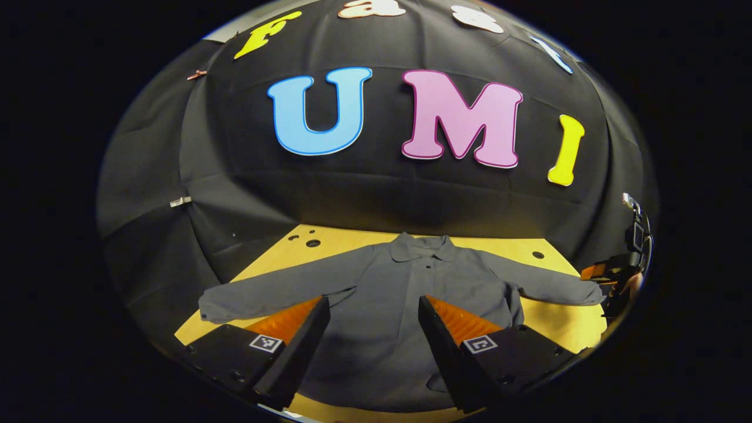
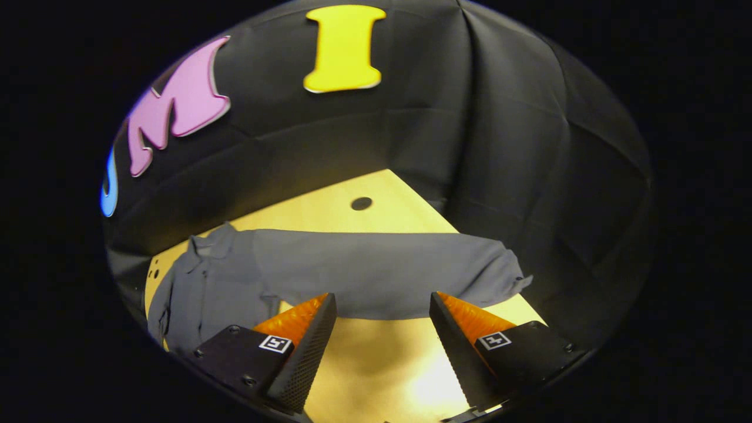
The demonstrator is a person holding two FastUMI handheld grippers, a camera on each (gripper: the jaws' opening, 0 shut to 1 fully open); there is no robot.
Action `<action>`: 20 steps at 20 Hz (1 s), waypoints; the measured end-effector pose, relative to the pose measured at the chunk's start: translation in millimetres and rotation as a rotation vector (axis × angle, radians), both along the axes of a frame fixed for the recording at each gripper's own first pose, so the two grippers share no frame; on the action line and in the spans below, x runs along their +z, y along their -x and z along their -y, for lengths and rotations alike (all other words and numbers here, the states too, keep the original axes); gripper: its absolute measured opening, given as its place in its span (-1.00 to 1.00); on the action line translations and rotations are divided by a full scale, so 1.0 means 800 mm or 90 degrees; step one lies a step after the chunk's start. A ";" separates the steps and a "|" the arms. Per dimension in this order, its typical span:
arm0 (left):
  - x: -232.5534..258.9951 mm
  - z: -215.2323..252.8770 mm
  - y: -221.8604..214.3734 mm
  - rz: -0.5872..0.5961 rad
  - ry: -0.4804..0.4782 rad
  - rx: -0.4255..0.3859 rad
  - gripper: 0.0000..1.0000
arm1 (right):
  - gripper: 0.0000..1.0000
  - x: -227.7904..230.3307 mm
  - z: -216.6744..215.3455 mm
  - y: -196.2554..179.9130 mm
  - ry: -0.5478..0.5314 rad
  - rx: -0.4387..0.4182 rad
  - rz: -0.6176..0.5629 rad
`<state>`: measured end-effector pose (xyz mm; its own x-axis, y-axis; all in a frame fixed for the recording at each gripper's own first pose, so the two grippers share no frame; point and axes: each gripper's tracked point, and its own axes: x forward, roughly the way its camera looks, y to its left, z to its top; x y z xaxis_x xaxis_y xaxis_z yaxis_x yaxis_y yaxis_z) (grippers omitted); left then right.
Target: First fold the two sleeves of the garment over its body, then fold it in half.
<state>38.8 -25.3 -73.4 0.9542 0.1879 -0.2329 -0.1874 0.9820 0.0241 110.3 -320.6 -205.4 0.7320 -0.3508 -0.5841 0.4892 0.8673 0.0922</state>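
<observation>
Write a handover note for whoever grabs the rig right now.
Left gripper: open, holding nothing, over the shirt's body.
Right gripper: open, holding nothing, near the outstretched right-hand sleeve.
Grey shirt: lies flat on the yellow table, collar toward the wall, both sleeves spread out; other sleeve also unfolded.
Done: nothing.
Left: fold both sleeves over the body, then fold in half.

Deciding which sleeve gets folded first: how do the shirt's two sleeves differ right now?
In the left gripper view, the left sleeve runs long toward the table's near-left corner; the right sleeve looks shorter, its cuff next to the right gripper. The right sleeve lies ahead of that gripper's open fingers; the left gripper hovers over the shirt's body instead. Both sleeves lie flat, spread, unfolded.
</observation>
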 end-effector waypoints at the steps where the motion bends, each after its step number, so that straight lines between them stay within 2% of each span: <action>1: -0.006 0.000 -0.002 -0.006 0.005 0.005 0.92 | 0.97 -0.010 0.017 -0.002 -0.005 -0.017 -0.011; 5: -0.015 0.009 -0.011 -0.023 0.018 0.010 0.92 | 0.97 -0.040 0.071 -0.005 -0.029 -0.089 -0.036; 10: -0.016 0.015 -0.026 -0.036 -0.002 0.000 0.92 | 0.97 -0.078 0.138 -0.005 -0.043 -0.179 -0.067; 14: -0.018 0.012 -0.039 -0.046 -0.020 -0.003 0.92 | 0.98 -0.103 0.173 -0.002 -0.059 -0.230 -0.087; 17: -0.022 0.008 -0.045 -0.056 -0.011 -0.002 0.92 | 0.94 -0.120 0.185 -0.007 -0.083 -0.247 -0.090; 20: -0.032 0.004 -0.045 -0.069 0.005 0.006 0.92 | 0.92 -0.123 0.184 -0.007 -0.067 -0.244 -0.102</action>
